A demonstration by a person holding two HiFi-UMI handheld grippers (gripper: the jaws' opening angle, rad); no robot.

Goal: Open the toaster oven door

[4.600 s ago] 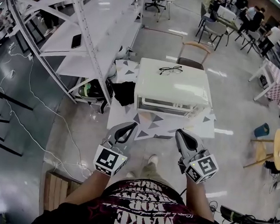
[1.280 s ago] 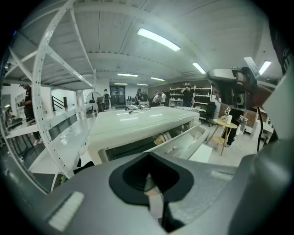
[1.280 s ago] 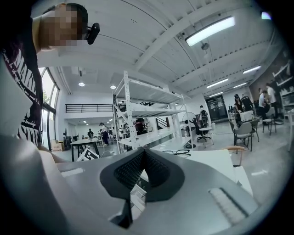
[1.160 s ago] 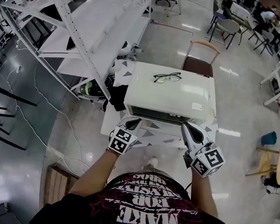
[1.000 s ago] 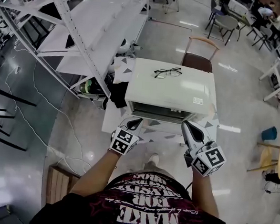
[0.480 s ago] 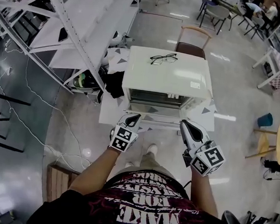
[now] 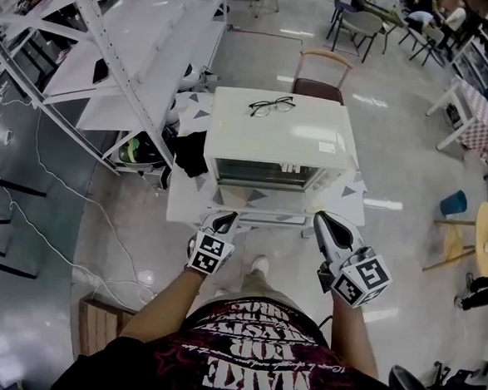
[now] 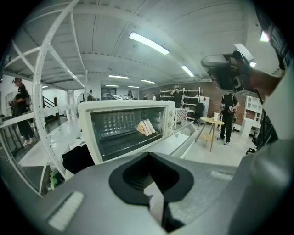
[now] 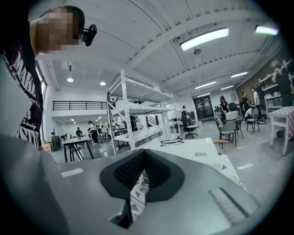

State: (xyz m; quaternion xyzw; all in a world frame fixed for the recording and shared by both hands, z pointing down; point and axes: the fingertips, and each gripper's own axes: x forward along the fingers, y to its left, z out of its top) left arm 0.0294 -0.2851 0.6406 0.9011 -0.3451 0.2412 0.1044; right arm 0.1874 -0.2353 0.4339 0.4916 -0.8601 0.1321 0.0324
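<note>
The toaster oven (image 7: 273, 142) sat on a low surface (image 7: 185, 204) patterned with grey triangles. Its door (image 7: 264, 201) was swung down, lying roughly flat towards the person. In the left gripper view a pale, sliced-looking item (image 8: 146, 127) showed on the rack inside.

The left gripper (image 7: 224, 220) hung at the door's front left edge. Its fingers were drawn together, and I could not tell what the thin pale sliver in the slit between them was. The right gripper (image 7: 324, 222) hovered off the door's right corner, fingers also together and gripping nothing.

A pair of glasses (image 7: 273, 106) lay on the oven's top. A black bundle (image 7: 189, 153) sat just beside its left wall, under a white shelving rack (image 7: 111, 64). A wooden chair (image 7: 321, 70) stood close behind the oven.
</note>
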